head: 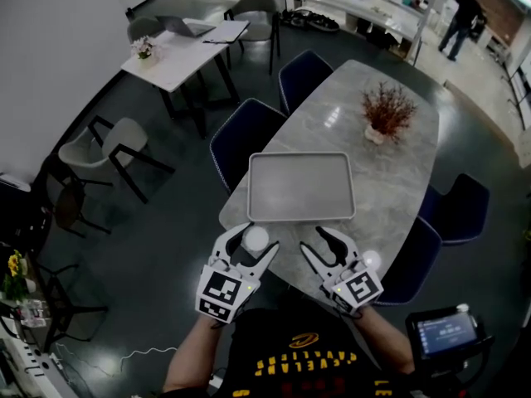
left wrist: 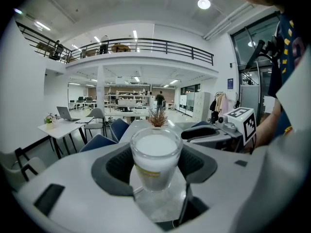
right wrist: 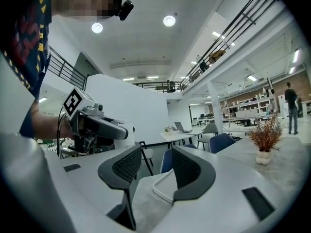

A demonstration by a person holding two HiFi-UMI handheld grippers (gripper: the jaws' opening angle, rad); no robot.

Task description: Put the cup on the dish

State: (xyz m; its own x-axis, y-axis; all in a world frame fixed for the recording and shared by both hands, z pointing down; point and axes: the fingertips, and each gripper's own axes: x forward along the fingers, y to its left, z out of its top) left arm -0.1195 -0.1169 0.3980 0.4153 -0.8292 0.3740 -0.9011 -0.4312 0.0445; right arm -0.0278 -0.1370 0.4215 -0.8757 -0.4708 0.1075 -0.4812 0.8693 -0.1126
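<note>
Head view first: looks steeply down on a grey marbled tabletop (head: pixel 398 181) with a rectangular grey dish (head: pixel 300 186) lying flat toward its near end; shows the cup (head: pixel 255 239) standing upright on the tabletop just short of the dish's near rim, close to it but not on it; finds the left gripper (head: pixel 251 241) around that cup, one jaw on each side. Left gripper view: shows both padded jaws pressed against the sides of the cup, a pale translucent tumbler, whitish inside, with a yellowish band low on its wall; puts its base down on the marbled surface, not lifted. Right gripper (head: pixel 314 240): sits just beside the left one, on its right, pointing toward the dish's near rim; holds nothing. Right gripper view: shows the two jaws well apart, with only bare tabletop and a pale-rimmed corner of the dish between and beyond them; catches the left gripper off to the side. Farther along the tabletop, well apart from the dish: a small potted plant (head: pixel 387 113) with reddish twigs; blue chairs (head: pixel 249 135) tucked in along the edges.
</note>
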